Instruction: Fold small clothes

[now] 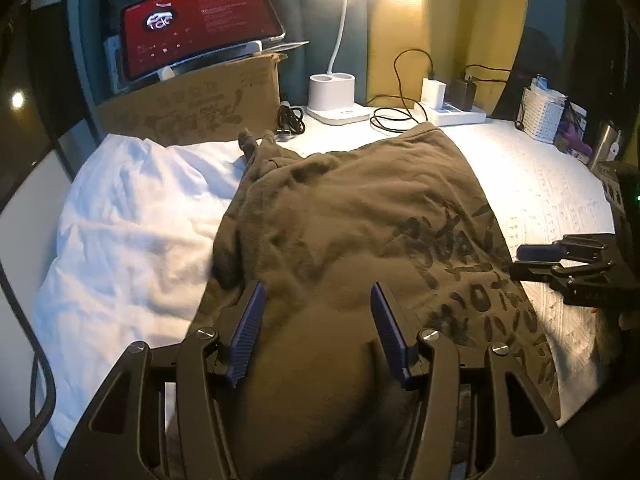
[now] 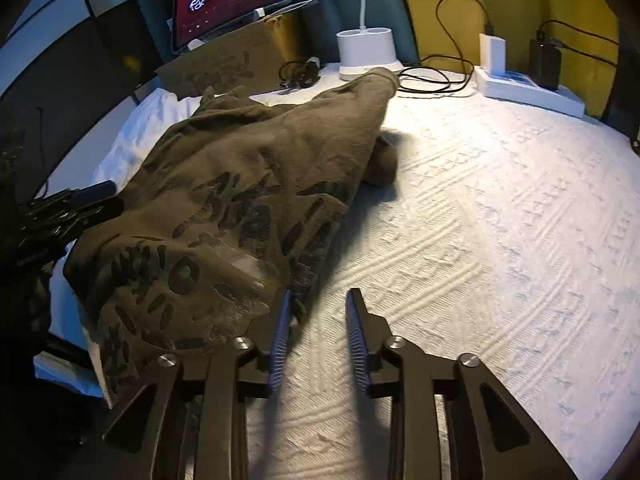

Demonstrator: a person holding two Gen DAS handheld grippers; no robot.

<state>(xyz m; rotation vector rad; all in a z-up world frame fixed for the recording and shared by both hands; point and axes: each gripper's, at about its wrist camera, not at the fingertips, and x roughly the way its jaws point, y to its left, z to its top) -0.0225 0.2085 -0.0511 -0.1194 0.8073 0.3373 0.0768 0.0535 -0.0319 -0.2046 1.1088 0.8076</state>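
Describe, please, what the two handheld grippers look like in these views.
Both the left gripper and right gripper are matte black, with angular linkage arms, silver round screws at the pivots, and ribbed blue pads lining the fingers. No sleeves or markings show.

A bedroom at home is suggested by a quilted bed (image 2: 500, 208), a white pillow (image 1: 132, 216), a lit desk lamp (image 1: 336, 96) and plugged-in chargers (image 1: 434, 90).
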